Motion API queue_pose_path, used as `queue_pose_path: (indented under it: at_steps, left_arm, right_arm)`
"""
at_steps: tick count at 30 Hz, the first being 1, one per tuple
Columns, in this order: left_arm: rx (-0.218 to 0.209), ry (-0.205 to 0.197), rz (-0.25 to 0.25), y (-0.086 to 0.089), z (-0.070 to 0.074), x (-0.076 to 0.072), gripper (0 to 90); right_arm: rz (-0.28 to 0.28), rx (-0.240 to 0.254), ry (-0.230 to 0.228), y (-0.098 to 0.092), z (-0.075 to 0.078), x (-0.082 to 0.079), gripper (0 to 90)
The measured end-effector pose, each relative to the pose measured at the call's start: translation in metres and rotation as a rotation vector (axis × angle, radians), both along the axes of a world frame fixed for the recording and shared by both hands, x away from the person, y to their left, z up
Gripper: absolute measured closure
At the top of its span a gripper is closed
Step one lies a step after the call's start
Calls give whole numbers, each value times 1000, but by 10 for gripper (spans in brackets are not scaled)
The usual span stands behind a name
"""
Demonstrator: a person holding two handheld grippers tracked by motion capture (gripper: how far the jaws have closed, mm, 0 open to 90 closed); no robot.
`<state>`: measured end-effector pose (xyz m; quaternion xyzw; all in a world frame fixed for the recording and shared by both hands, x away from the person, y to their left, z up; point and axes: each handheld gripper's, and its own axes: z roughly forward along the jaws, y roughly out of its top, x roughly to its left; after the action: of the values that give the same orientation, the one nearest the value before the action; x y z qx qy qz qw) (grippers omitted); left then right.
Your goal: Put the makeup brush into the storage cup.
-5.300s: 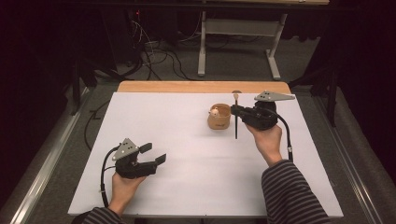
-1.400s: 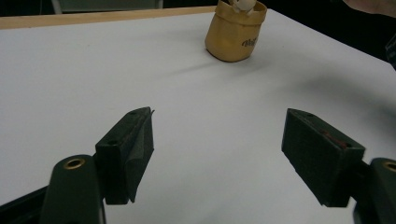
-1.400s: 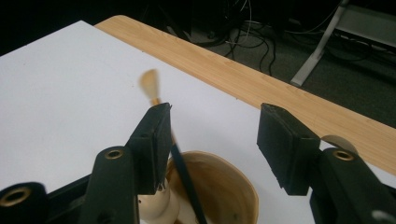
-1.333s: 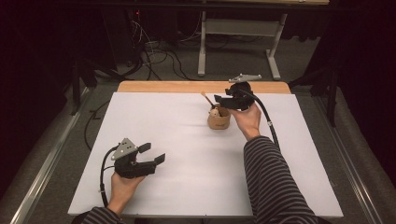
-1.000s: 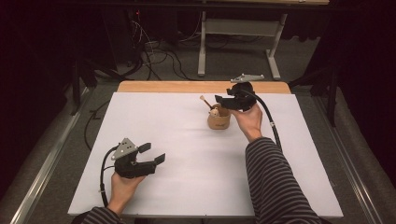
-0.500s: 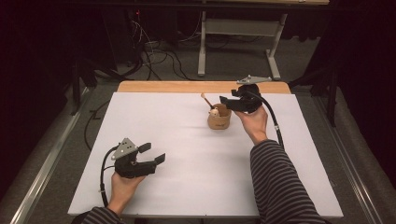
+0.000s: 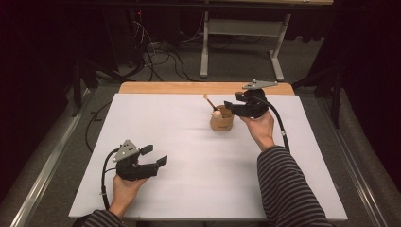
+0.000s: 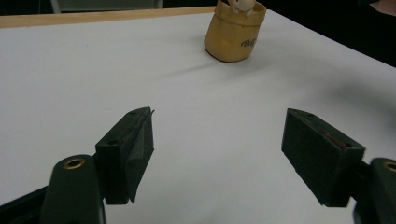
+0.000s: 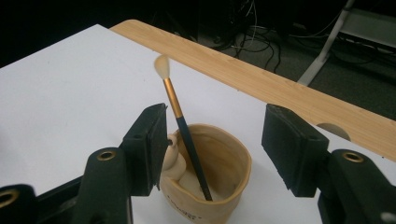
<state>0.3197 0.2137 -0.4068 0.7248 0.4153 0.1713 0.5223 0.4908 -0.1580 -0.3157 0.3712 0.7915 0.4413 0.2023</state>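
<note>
Right gripper, jaws released, hovered over the tan soft pot holding a dark-handled brush, frame centre; left gripper, jaws released, lower left.

Brush upright in tan cup

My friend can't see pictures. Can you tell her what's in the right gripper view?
A small tan pot stands on a white table with a brush leaning in it, pale tuft up. The right claw hovers just above it, its two black jaws apart either side of the pot, gripping nothing. A wooden strip edges the table.
</note>
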Motion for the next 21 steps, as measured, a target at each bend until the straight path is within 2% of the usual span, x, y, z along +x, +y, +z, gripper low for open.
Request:
queue_pose_path:
  at_steps: [21]
  left_arm:
    - [-6, 1, -3, -1, 0, -1, 259]
  right_arm:
    - [13, 32, -8, -13, -2, -15, 419]
